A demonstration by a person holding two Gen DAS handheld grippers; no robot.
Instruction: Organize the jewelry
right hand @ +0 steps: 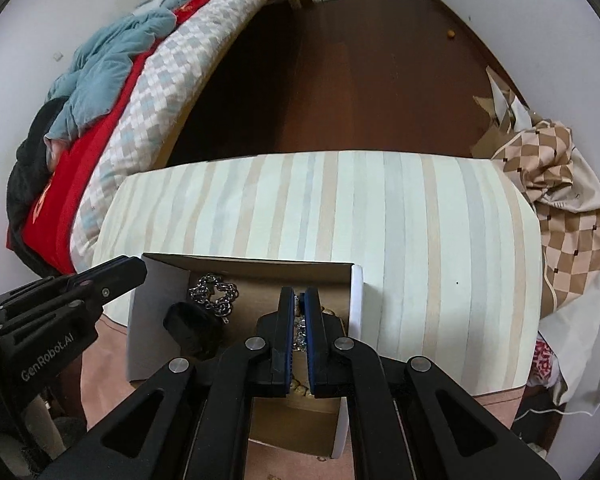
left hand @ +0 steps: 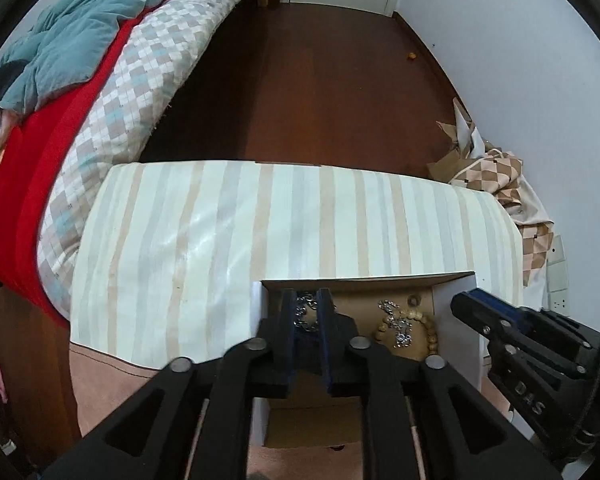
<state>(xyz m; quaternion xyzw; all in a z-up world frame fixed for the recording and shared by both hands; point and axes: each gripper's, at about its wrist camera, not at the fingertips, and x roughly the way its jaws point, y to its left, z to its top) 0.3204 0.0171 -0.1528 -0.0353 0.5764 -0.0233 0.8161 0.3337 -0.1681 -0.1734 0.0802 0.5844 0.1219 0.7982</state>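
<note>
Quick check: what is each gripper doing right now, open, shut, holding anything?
Left gripper: open, over the silver chain in the box, nothing held.
Right gripper: narrowly open, over the jewelry in the box, no grip visible.

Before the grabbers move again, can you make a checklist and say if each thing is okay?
1. Box on the table: ok.
2. Silver chain inside the box: ok.
3. Bead bracelet inside the box: ok.
4. Left gripper open, holding nothing: ok.
5. Right gripper let go of the small chain: cannot tell, jaws nearly together.
6. Table beyond the box bare of jewelry: ok.
</note>
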